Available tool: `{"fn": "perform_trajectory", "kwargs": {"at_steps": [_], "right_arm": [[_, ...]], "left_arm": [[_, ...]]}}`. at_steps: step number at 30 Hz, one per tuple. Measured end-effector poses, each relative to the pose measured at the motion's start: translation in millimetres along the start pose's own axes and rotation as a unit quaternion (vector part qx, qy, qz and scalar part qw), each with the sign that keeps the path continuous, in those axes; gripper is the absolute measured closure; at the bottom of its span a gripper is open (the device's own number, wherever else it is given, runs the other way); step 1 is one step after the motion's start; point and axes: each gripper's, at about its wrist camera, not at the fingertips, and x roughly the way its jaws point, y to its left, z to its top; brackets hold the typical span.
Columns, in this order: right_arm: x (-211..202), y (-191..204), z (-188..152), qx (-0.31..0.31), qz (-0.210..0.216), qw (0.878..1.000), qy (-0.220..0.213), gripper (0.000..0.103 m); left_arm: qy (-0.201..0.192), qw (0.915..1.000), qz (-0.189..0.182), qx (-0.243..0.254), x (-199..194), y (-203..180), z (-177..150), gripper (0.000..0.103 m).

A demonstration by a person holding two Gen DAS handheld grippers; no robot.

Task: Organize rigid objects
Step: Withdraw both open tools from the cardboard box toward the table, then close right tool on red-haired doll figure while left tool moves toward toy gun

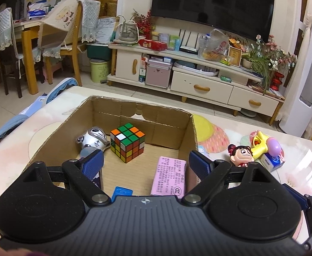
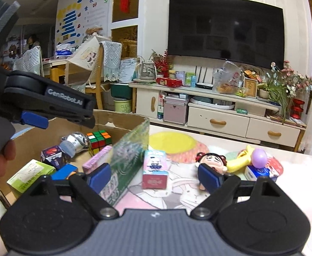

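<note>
While the left gripper (image 1: 145,166) hangs spread and empty over the cardboard box (image 1: 96,108), a Rubik's cube (image 1: 127,141) sits inside at its 12 o'clock, a pink carton (image 1: 169,176) at 3. Also spread and empty, the right gripper (image 2: 153,176) faces a small pink box (image 2: 155,171) on the table (image 2: 294,170), a doll figurine (image 2: 211,160) at 2 o'clock.

Warm indoor light is filling the room evenly, leaving only soft shadows inside the cardboard box (image 1: 104,115). Glare is whitening the table (image 1: 309,162) at the right. Both fisheye views are bending the edges, and the green packet (image 2: 128,157) is smearing with motion blur.
</note>
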Motion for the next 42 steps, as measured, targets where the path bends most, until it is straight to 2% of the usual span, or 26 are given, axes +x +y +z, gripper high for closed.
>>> {"fn": "perform_trajectory", "kwargs": {"at_steps": [13, 19, 26, 30, 36, 39, 42], "right_arm": [[18, -43, -22, 0.030, -0.038, 0.999, 0.015, 0.015], [46, -65, -30, 0.048, -0.054, 0.997, 0.030, 0.015], [84, -86, -32, 0.089, -0.053, 0.994, 0.047, 0.015], [106, -89, -32, 0.090, -0.055, 0.993, 0.052, 0.016], [124, -98, -28, 0.111, -0.052, 0.990, 0.064, 0.020], [131, -100, -27, 0.118, -0.048, 0.989, 0.080, 0.027], [134, -102, -27, 0.119, -0.045, 0.988, 0.087, 0.040]], "left_arm": [[0.002, 0.9994, -0.015, 0.033, 2, -3, -4, 0.000], [0.000, 0.9989, -0.022, 0.041, 3, -3, -3, 0.000], [0.004, 0.9986, -0.030, 0.043, 6, 0, -3, 0.000], [0.008, 0.9983, -0.037, 0.044, 7, 1, -3, 0.000], [0.012, 0.9975, -0.042, 0.055, 9, -3, -5, 0.000], [0.015, 0.9971, -0.044, 0.059, 10, -4, -5, 0.000], [0.019, 0.9967, -0.045, 0.065, 12, -7, -7, 0.000]]}}
